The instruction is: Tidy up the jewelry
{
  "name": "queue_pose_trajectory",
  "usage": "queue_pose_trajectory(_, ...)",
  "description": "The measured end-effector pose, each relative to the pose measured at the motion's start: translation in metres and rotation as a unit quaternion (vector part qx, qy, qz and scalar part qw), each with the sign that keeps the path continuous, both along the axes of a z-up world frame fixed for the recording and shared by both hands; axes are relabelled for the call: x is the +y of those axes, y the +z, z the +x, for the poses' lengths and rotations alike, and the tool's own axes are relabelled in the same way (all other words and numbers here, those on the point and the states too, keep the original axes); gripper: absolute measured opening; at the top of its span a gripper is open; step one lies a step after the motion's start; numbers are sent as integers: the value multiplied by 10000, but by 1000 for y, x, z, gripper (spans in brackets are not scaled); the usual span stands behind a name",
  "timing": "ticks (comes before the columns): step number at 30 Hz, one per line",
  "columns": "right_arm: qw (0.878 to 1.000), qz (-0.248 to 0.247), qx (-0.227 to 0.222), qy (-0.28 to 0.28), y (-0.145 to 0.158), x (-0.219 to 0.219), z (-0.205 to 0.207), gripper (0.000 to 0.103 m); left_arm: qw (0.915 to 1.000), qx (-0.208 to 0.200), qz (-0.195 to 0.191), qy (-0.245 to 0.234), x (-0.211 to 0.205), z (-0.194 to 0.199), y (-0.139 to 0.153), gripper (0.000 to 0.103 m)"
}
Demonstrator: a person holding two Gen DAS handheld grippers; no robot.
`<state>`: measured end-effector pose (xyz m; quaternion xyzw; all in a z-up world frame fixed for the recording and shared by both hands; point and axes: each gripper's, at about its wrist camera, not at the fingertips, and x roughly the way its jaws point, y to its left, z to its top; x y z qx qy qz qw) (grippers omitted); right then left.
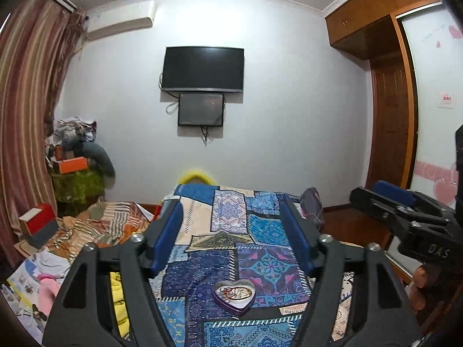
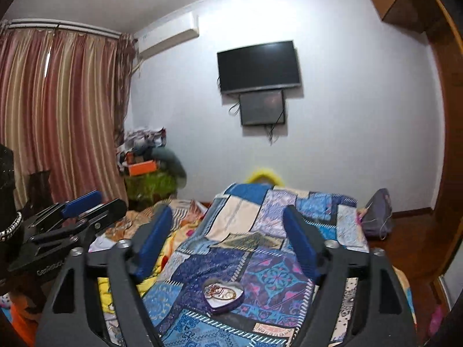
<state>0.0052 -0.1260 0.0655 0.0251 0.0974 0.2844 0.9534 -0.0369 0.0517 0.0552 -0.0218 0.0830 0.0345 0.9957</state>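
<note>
Both hand-held grippers are up in the air over the bed, and both are spread wide with nothing between the blue pads. Seen from the left wrist camera, the left hand-held gripper [image 1: 234, 240] points along the bed toward the far wall. The right hand-held gripper [image 2: 228, 243] points the same way. Each one can be seen from the side by the other camera: the right one sticks in near the right edge of the left view, and the left one near the left edge of the right view.

A little heart-shaped tin [image 1: 233, 296] sits on the bed, on the patchwork blanket [image 1: 269, 228], near the end of the bed closest to the cameras. The tin is purple on the outside and white inside. It has no lid on. A tangle of jewelry [image 1: 235, 291] lies in it, thin chains and some red and gold bits, too small to tell apart. Neither gripper touches the tin; it lies below and between the fingers of each.

Other covers and papers are heaped along the left side of the bed. A small grey bag [image 2: 376, 211] sits by the bed's far right corner. On the far wall hangs a dark TV [image 1: 202, 69] with a smaller dark screen [image 1: 201, 110] under it.
</note>
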Motion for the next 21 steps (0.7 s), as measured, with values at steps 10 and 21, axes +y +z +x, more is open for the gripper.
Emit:
queue_pose_trajectory(10, 9995, -14, -107, -280, -1, 3, 1, 98, 9999, -14, -73, 98, 2, -6, -4, 91)
queue_pose_trajectory(21, 9997, -48, -54, -240, -6, -1, -3, 98, 9999, 30, -61, 108, -3, -9, -6, 93)
